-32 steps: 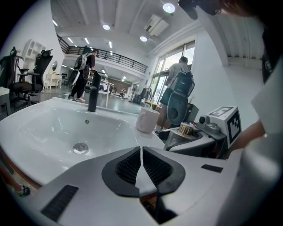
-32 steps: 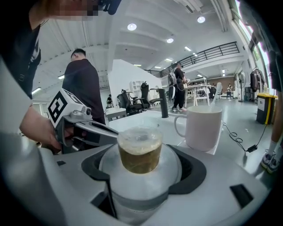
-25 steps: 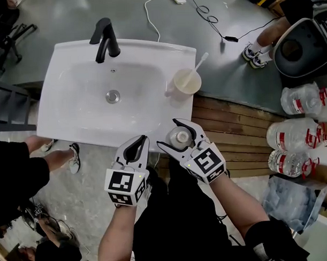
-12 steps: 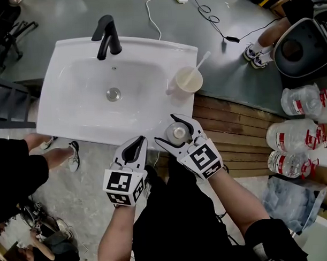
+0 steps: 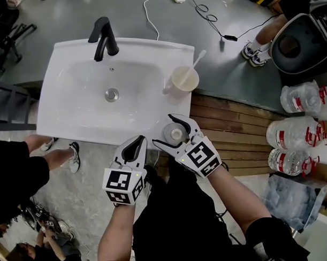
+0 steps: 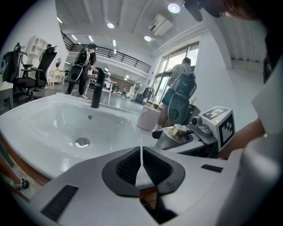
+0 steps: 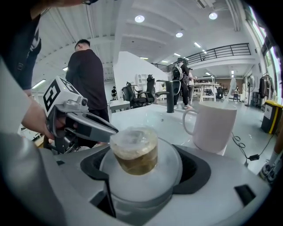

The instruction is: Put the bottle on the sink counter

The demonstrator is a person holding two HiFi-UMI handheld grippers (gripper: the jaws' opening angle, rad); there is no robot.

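A small clear bottle [image 5: 175, 135] with a pale cap stands upright between the jaws of my right gripper [image 5: 164, 131], which is shut on its body. It is over the front right corner of the white sink counter [image 5: 152, 127]; I cannot tell whether its base touches. In the right gripper view the bottle [image 7: 135, 150] fills the middle. My left gripper [image 5: 137, 140] is shut and empty, just off the counter's front edge, left of the bottle. From the left gripper view, the bottle [image 6: 176, 134] and the right gripper [image 6: 190, 128] lie ahead to the right.
A cream mug [image 5: 184, 78] holding a toothbrush stands on the counter's right side, beyond the bottle. A black faucet [image 5: 104, 38] is at the back of the basin. Large water jugs [image 5: 295, 133] lie on wooden boards to the right. A person's foot [image 5: 73, 157] is at the left.
My right gripper has shifted slightly left with the bottle, further over the counter corner. The left gripper has barely moved.
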